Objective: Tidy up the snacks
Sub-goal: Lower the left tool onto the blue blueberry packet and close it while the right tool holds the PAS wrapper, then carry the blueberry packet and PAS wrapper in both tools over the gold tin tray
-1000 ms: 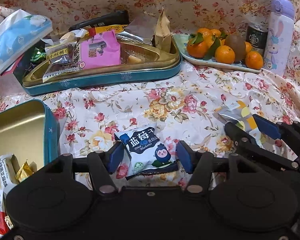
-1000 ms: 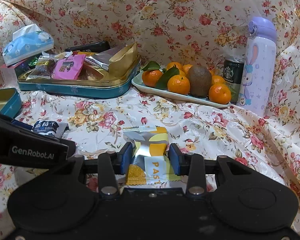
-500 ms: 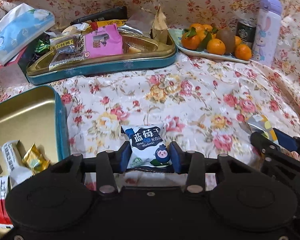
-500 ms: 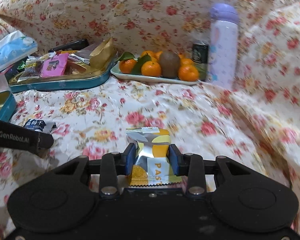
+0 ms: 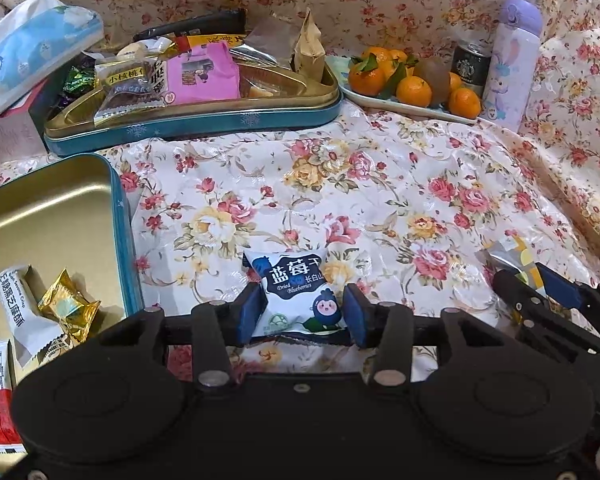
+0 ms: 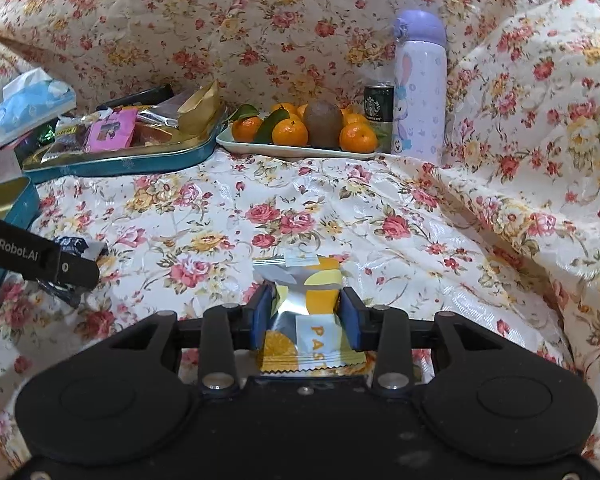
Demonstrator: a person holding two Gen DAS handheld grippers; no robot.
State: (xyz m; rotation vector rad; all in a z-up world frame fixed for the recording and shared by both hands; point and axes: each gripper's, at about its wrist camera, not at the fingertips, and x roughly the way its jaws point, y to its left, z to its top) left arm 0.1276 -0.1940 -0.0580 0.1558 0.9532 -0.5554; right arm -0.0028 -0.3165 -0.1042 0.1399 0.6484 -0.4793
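Left gripper (image 5: 305,312) clamps blueberry packet (image 5: 296,294); right gripper (image 6: 306,316) clamps pastry packet (image 6: 306,312).

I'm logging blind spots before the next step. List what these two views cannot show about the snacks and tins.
- Near tin, left wrist view: the frame edge and gripper body cut it off, so its full contents stay unknown.
- Yellow pastry packet, right wrist view: lettering runs behind the right gripper.
- Blueberry packet: its lower edge sits behind the left gripper.
- Far tin: overlapping wrappers hide whatever lies beneath.
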